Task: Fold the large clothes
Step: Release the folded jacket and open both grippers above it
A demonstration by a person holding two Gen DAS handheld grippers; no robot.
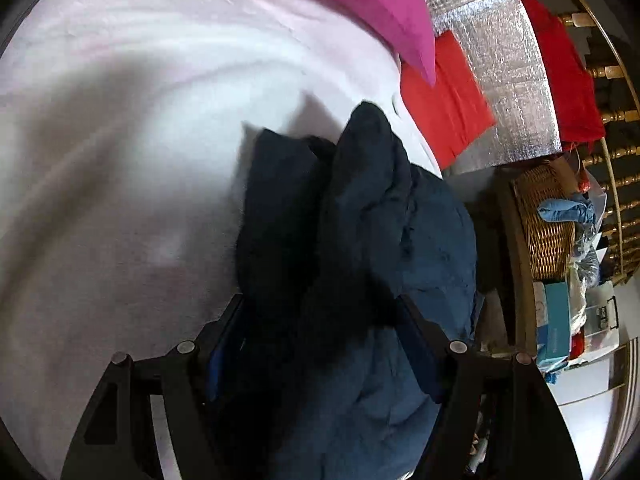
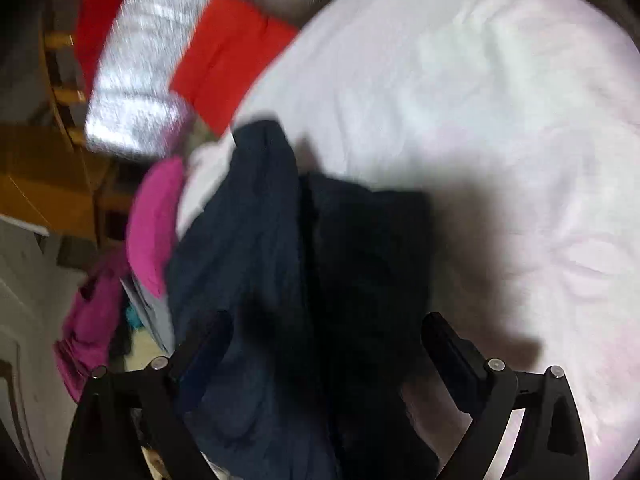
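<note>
A dark navy garment (image 1: 352,240) hangs bunched between the fingers of my left gripper (image 1: 320,312), above a pale pink-white sheet (image 1: 120,140). The jaws stand apart with the cloth filling the gap. In the right wrist view the same navy garment (image 2: 280,260) drapes between the fingers of my right gripper (image 2: 324,336), jaws also apart around the cloth. The fingertips are partly hidden by fabric in both views. The right view is motion-blurred.
A magenta cloth (image 1: 372,8) and a folded red cloth (image 1: 444,92) lie on the sheet's far side beside a silver foil mat (image 1: 508,60). A wicker basket (image 1: 548,224) and clutter stand at right. Magenta cloth (image 2: 152,224) and red cloth (image 2: 228,60) also show in the right view.
</note>
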